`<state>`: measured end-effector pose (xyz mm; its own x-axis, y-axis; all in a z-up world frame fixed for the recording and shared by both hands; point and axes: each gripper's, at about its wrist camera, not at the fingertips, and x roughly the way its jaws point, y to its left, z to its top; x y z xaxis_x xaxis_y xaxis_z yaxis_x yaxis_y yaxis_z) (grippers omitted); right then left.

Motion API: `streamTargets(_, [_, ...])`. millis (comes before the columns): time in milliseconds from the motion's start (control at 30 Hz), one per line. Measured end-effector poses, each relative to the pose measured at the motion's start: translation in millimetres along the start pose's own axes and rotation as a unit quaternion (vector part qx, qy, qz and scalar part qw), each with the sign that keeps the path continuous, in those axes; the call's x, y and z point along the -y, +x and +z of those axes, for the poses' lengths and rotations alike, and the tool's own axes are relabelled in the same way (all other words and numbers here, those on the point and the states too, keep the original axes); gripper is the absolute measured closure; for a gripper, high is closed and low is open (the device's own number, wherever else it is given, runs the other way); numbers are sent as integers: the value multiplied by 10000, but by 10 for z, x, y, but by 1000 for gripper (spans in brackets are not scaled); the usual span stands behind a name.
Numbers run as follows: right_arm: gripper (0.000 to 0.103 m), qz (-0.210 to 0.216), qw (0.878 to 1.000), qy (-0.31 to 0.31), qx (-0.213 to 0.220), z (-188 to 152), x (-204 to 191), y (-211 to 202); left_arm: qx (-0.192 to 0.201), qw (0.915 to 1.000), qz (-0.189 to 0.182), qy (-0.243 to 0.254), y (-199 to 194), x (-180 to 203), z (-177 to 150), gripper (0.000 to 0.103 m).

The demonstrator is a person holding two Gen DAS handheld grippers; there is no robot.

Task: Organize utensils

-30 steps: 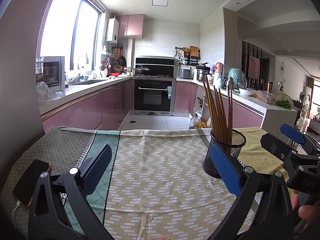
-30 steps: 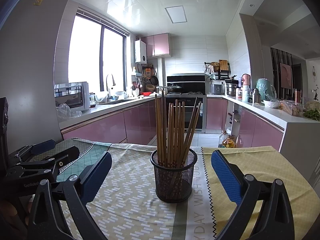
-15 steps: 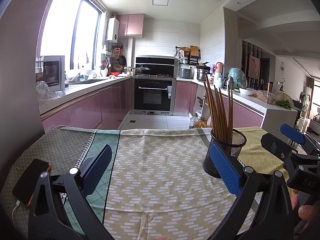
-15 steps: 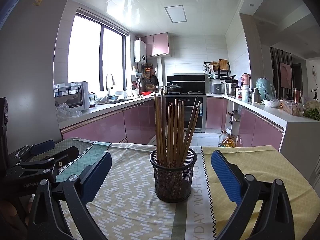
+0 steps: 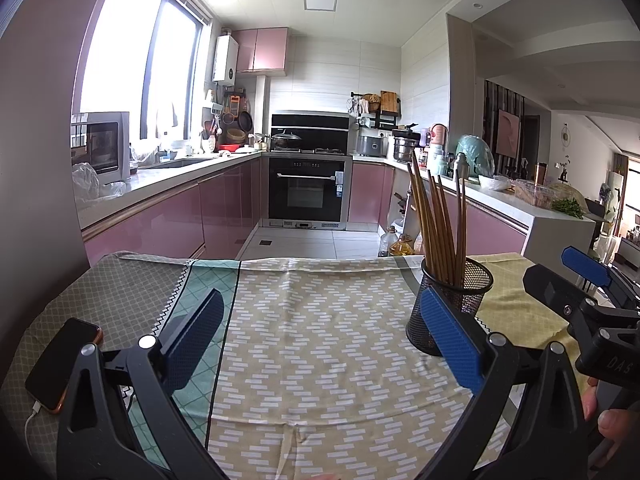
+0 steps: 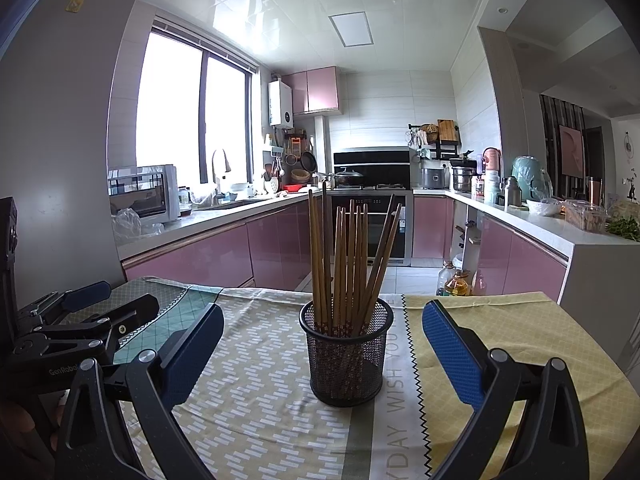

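A black mesh holder (image 6: pixel 347 352) stands on the patterned tablecloth (image 6: pixel 256 380) with several brown chopsticks (image 6: pixel 348 260) upright in it. My right gripper (image 6: pixel 322 354) is open and empty, its jaws wide on either side of the holder, a little short of it. My left gripper (image 5: pixel 320 340) is open and empty over the cloth's middle. The holder (image 5: pixel 460 292) and its chopsticks (image 5: pixel 438 224) show right of the left gripper, partly behind its right finger (image 5: pixel 450 338). The right gripper also shows at the right edge of the left wrist view (image 5: pixel 576 280).
A phone (image 5: pixel 62 364) on a white cable lies at the table's left edge. The table's far edge drops to the kitchen floor. Pink cabinets, an oven (image 5: pixel 308 190) and cluttered counters stand beyond. The left gripper shows at left in the right wrist view (image 6: pixel 96 304).
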<state>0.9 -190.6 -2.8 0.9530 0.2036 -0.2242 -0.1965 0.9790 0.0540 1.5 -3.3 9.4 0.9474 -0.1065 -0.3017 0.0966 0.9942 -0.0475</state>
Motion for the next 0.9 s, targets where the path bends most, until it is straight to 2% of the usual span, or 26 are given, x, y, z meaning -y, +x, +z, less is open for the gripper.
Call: streamTargets(900, [7,-12,10000,25,-13,-12,-1,-16,-7,10000,-1,-4,2,-2,11,6])
